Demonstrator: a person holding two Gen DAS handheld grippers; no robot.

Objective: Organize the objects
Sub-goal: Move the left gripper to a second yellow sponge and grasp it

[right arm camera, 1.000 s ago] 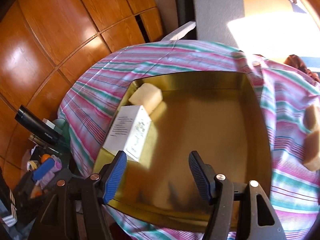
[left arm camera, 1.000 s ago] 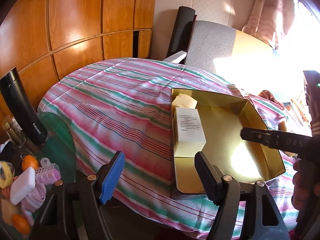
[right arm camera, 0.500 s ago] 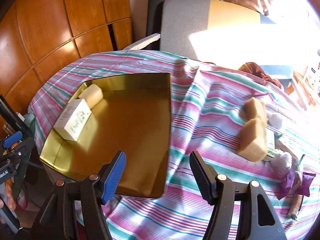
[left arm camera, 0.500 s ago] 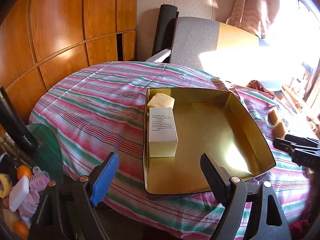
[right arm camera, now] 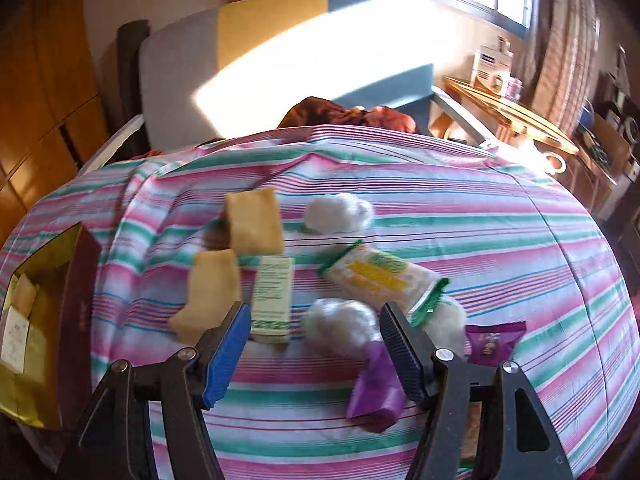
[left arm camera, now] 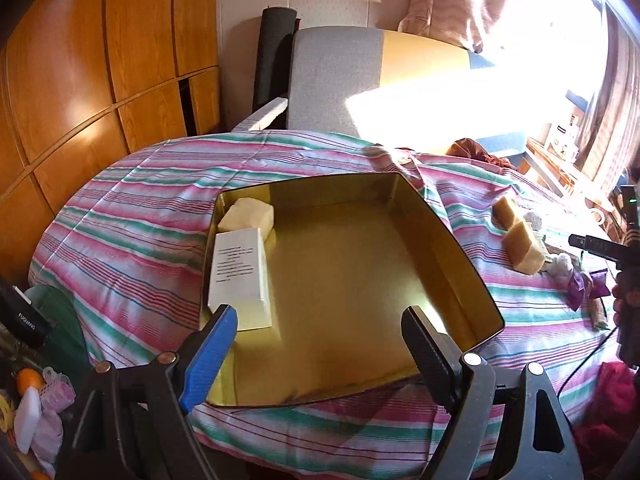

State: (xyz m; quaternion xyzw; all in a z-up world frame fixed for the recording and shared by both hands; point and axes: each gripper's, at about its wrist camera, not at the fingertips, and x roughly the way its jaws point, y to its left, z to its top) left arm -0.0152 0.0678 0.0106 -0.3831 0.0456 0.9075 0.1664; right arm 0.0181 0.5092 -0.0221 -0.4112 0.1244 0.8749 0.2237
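A gold tin tray [left arm camera: 452, 240] lies on the striped cloth and holds a white box [left arm camera: 239, 268] and a pale yellow block [left arm camera: 248, 214] along its left wall. My left gripper [left arm camera: 320, 344] is open and empty over the tray's near edge. My right gripper [right arm camera: 316, 344] is open and empty above loose items: two tan blocks [right arm camera: 212, 292] [right arm camera: 254, 220], a cream box [right arm camera: 274, 294], a green-edged packet [right arm camera: 380, 276], white cotton balls [right arm camera: 340, 322] [right arm camera: 340, 212] and purple wrappers [right arm camera: 376, 390]. The tray [right arm camera: 28, 392] shows at the right wrist view's left edge.
A grey and yellow chair [left arm camera: 336, 84] stands behind the table. Wooden wall panels [left arm camera: 80, 80] are at the left. A black flask [left arm camera: 24, 316] and small toiletries [left arm camera: 28, 412] sit low at the left. A wooden side table [right arm camera: 508, 116] stands at the far right.
My right gripper has swung right, from over the tray to over the loose items. My left gripper has moved right and closer over the tray. Both stay open.
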